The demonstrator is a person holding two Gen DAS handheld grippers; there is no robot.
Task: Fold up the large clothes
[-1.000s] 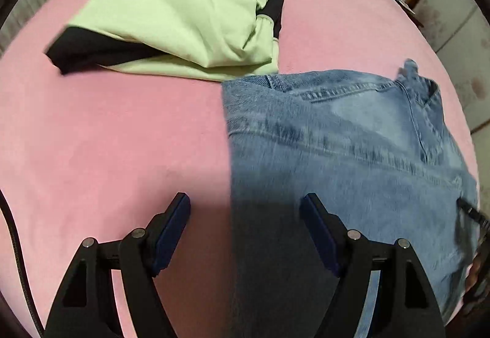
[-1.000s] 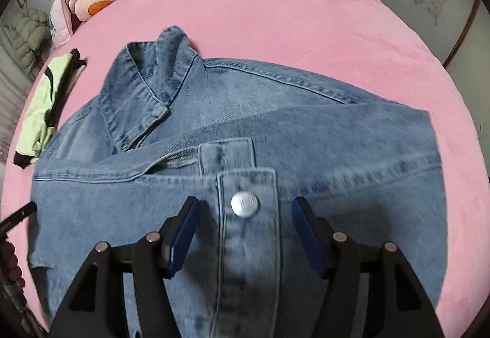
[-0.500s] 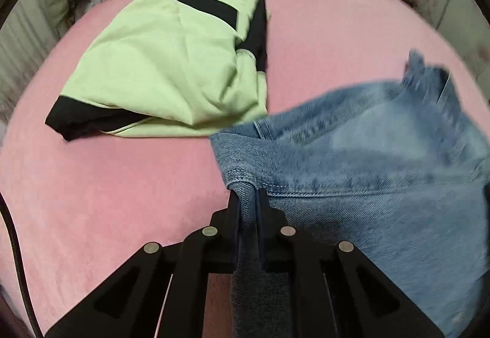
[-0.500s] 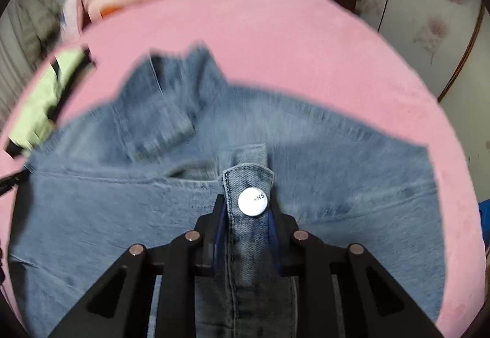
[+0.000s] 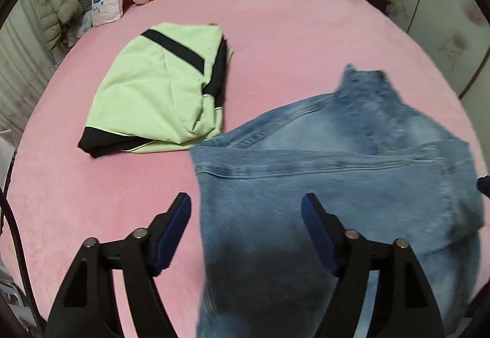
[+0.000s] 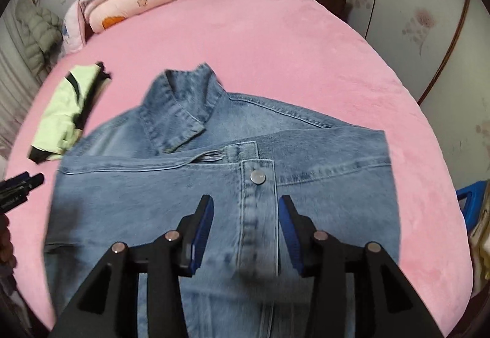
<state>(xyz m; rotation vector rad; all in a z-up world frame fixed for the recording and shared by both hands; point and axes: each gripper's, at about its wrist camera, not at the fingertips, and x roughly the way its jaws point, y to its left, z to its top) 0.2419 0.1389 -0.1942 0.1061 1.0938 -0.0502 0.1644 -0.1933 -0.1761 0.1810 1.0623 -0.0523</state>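
Denim jacket (image 6: 214, 185) on the pink bed (image 6: 275, 47), collar pointing away: right gripper (image 6: 245, 221) open, straddling its button placket; left gripper (image 5: 245, 215) open over its left edge, nearer the folded green shirt (image 5: 159, 93).

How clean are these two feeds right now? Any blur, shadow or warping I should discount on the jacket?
Left wrist view: the denim jacket is smeared by motion blur, and a dark shadow covers its near part between the open left gripper. Right wrist view: the collar is fairly sharp, but the button strip near the open right gripper is blurred. Both: fisheye bends the pink bed into a dome, with dark corners.
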